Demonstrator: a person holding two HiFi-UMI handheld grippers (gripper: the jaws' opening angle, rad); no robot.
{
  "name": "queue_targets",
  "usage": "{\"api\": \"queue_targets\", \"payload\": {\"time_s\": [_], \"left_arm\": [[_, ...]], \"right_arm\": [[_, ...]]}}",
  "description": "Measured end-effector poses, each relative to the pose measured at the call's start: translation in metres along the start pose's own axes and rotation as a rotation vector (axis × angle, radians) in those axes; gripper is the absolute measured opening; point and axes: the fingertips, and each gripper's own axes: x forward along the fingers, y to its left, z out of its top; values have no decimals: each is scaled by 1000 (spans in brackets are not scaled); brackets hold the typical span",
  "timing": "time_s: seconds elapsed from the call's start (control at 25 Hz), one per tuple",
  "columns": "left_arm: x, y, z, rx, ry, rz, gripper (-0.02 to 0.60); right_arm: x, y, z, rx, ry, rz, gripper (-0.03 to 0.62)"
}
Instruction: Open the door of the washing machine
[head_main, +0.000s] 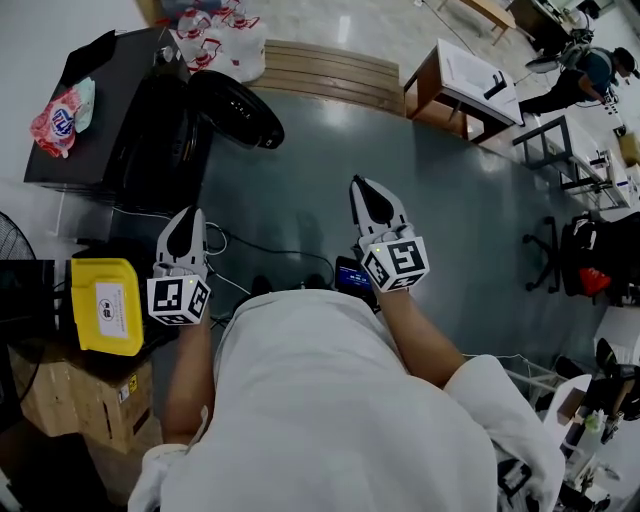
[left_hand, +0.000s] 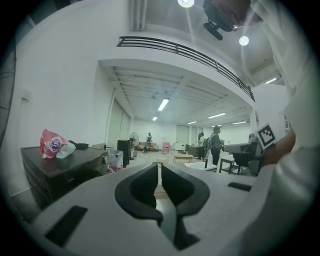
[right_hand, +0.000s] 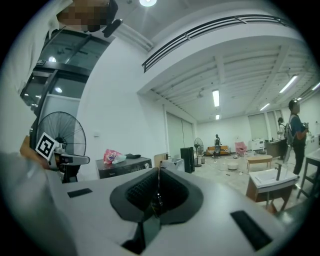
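Observation:
The washing machine (head_main: 100, 110) is a dark grey box at the upper left of the head view, with a pink detergent bag (head_main: 60, 112) on its top. It also shows as a dark cabinet in the left gripper view (left_hand: 62, 170) and far off in the right gripper view (right_hand: 125, 164). Its door cannot be made out. My left gripper (head_main: 186, 216) is held in the air in front of me, shut and empty, and looks across the room (left_hand: 160, 172). My right gripper (head_main: 371, 186) hangs beside it, jaws together (right_hand: 159, 186), holding nothing. Both are well short of the machine.
A black rounded object (head_main: 235, 105) lies right of the machine. A yellow case (head_main: 105, 305) sits on cardboard boxes at the left, near a standing fan (head_main: 12, 245). Cables (head_main: 260, 245) run over the dark floor. A wooden bench (head_main: 325, 72), a desk (head_main: 465, 85) and an office chair (head_main: 548, 250) stand further off.

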Motion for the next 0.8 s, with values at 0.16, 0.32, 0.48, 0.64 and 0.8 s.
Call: {"api": "queue_targets", "payload": {"time_s": [0.16,0.32,0.48,0.64,0.8], "left_arm": [[-1,-2,-2,-1,6,3,29],[0,-3,-4,-5,9,3,29],[1,-9,-3,-3,10,1,29],[0,-12,2,-2,1,7,29],[0,-14,9,5,-11,13,29]], "right_arm": [[-4,-5,-2,3,5,-4,34],[-4,-9,-2,3,2,-6,34],[-8,-14,0,3,-1,-5,34],[-13,-19,0,-1,-1,-9,34],[-16,-25,1,-3,-8,-15,34]]}}
